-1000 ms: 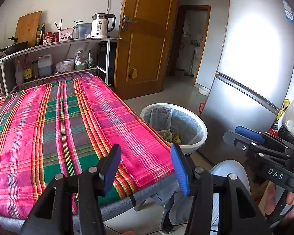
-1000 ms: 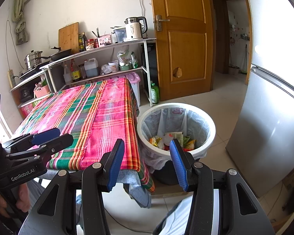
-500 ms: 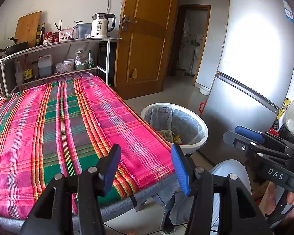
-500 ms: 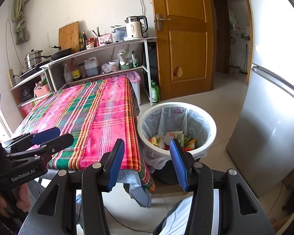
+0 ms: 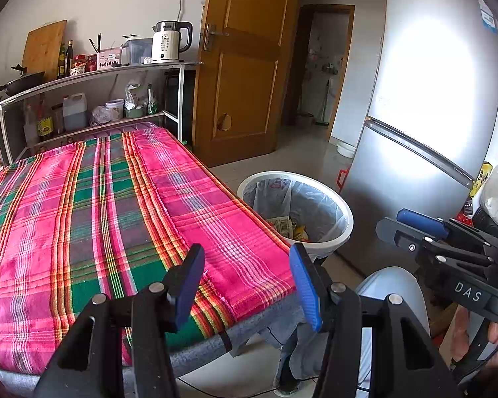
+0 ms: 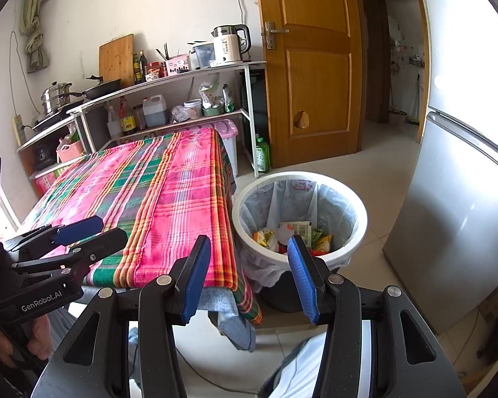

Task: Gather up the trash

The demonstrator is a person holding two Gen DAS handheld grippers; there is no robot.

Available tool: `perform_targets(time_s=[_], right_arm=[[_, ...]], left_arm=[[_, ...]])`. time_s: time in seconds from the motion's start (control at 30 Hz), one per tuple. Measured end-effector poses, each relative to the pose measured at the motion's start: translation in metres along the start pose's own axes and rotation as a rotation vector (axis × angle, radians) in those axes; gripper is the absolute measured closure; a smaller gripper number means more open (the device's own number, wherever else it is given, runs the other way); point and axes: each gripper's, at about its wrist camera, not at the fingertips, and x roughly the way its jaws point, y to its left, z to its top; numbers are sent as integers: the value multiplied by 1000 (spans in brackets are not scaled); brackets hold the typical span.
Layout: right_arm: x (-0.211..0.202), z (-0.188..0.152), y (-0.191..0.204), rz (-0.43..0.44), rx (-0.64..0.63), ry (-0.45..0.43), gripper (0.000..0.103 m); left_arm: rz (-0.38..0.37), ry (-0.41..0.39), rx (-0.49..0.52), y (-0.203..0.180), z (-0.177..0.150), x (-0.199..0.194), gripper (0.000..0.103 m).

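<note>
Left wrist view. Left gripper [image 5: 245, 282] at 6 o'clock, blue pads spread wide, nothing between them. Its body cuts off the near table edge. Plaid tablecloth [image 5: 109, 205] fills the 9 to 10 o'clock side. White trash bin [image 5: 343, 210] just past the right pad, toward 3 o'clock, beside the table's near corner. The tablecloth edge hides the bin's left side; only a strip of the trash [image 5: 290, 227] shows inside, wrappers, print unreadable. Right gripper [image 5: 425, 229] enters at 4 o'clock, seen side-on; its tips look apart, holding nothing.

Right wrist view. Right gripper [image 6: 249, 272] at 6 o'clock, pads spread, empty. Trash bin [image 6: 362, 222] directly ahead, about 12 to 1 o'clock of the fingertips; the right pad overlaps its near rim. Trash [image 6: 295, 232] lies at the bin's bottom: crumpled packets, kinds hard to make out. Left gripper [image 6: 93, 230] at 9 o'clock over the tablecloth [image 6: 169, 199], tips apart.
</note>
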Motion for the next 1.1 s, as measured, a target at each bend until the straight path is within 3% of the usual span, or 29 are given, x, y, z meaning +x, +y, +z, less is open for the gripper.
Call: perform_targets(time_s=[1.1], right_arm=[[7,2,-5,1,-1,12,54]], left_arm=[[-11,10,22,-1,-4,10,48]])
